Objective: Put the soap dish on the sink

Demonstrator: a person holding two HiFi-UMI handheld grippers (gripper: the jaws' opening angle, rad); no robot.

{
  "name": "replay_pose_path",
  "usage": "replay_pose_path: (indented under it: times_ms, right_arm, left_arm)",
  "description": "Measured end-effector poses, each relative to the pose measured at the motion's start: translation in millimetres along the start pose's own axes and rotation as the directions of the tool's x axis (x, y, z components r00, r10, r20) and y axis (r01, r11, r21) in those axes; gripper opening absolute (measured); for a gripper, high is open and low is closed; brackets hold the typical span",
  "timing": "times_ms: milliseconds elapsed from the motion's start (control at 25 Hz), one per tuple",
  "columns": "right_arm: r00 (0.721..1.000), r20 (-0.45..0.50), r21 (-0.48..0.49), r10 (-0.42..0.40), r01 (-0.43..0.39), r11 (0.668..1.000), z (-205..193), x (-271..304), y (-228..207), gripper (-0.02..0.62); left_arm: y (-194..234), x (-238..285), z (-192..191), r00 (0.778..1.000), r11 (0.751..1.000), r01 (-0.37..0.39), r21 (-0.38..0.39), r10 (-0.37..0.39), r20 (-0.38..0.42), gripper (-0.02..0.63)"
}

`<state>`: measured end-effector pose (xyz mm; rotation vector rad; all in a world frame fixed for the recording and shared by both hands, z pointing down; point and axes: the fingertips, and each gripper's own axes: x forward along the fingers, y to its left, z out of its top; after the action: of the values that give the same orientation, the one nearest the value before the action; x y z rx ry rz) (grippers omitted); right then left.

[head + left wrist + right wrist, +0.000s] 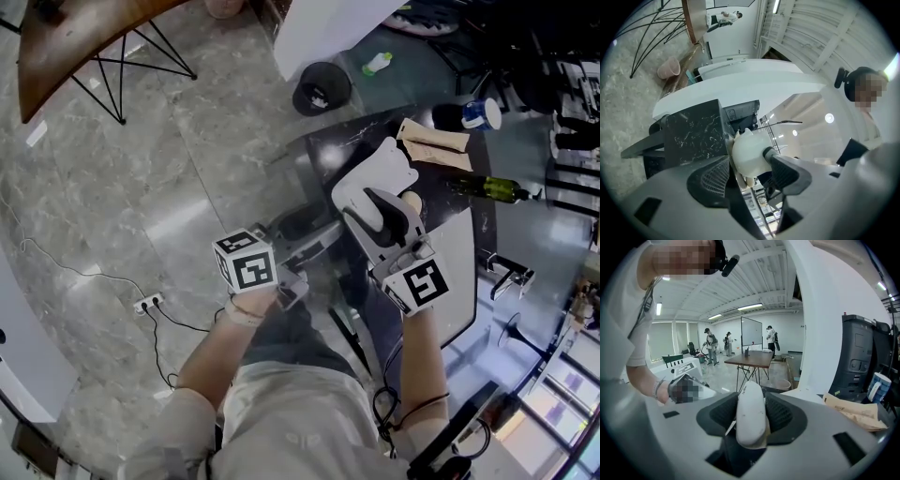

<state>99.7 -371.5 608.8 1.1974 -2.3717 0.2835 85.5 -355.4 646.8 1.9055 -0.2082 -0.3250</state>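
Right gripper view shows the soap dish [751,425] pinched edge-on between the right gripper [751,401] fingers, above the dark desk [347,145]. I judge it stiff, light and slippery; the rim gives a good hold. My left gripper [747,157] fingers stand apart, empty, near that desk.

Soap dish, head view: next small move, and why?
Probably carry the soap dish rightward and down toward the sink: the right gripper clamps it edge-on, and in the head view it hangs left of the pale basin, not yet set down.
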Motion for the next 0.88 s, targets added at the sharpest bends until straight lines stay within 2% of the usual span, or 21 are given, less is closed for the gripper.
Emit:
replay_pose_path:
  times_ms: [280,520,880]
  right_arm:
    - [1.0,-0.006,0.008,-0.001,0.002,1.0,0.6,3.2,-1.6,0.197]
    - [1.0,0.001,-0.001,-0.018,0.018,1.0,6.2,-2.3,-2.5,0.233]
    - [0.996,0.085,0.042,-0.016,0.012,0.999,35.1,-29.0,8.9,0.233]
  left_arm:
    - [0.8,-1.9,2.1,1.0,1.0,-0.009,0.003,0.009,0.0,0.272]
    - [-12.2,-6.6,-2.5,1.0,1.0,-0.015,0.026,0.015,0.0,0.273]
    - [-48.1,-25.4,-2.3,0.998,0.995,-0.059,0.076,0.057,0.029,0.273]
